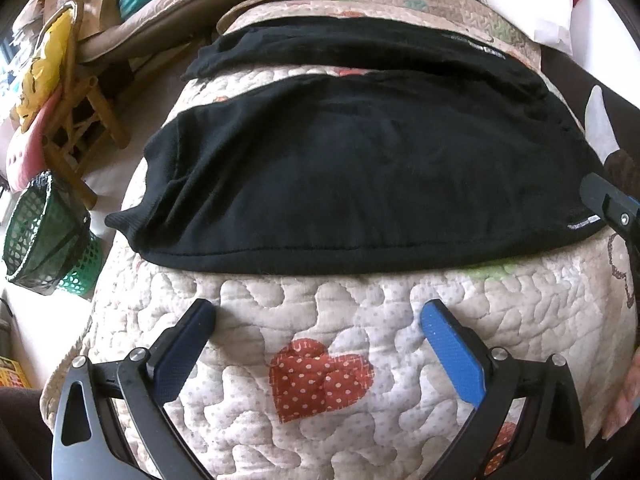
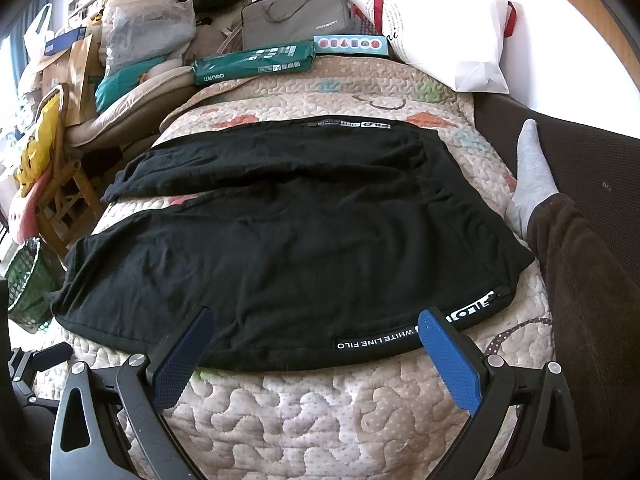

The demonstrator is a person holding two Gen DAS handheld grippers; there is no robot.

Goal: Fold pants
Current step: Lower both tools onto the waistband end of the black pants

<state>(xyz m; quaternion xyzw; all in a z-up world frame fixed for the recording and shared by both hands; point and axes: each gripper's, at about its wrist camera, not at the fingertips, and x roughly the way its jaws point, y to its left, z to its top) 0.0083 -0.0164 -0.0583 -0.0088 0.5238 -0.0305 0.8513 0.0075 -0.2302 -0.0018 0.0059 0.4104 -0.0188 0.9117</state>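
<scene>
Black pants (image 1: 360,184) lie spread flat on a quilted cream bed cover (image 1: 320,432), legs to the left, waistband to the right. They also show in the right wrist view (image 2: 288,248), where the waistband with white lettering (image 2: 400,338) lies at the near edge. My left gripper (image 1: 318,320) is open and empty, just short of the near leg's edge. My right gripper (image 2: 316,330) is open and empty, its fingertips at the near edge of the pants by the waistband. The right gripper's finger (image 1: 608,200) shows at the right edge of the left wrist view.
A green mesh bin (image 1: 44,236) and a wooden stool (image 1: 80,120) stand left of the bed. Boxes (image 2: 256,62), bags and a white paper bag (image 2: 440,28) crowd the far end. A person's leg in a grey sock (image 2: 532,176) rests at the right.
</scene>
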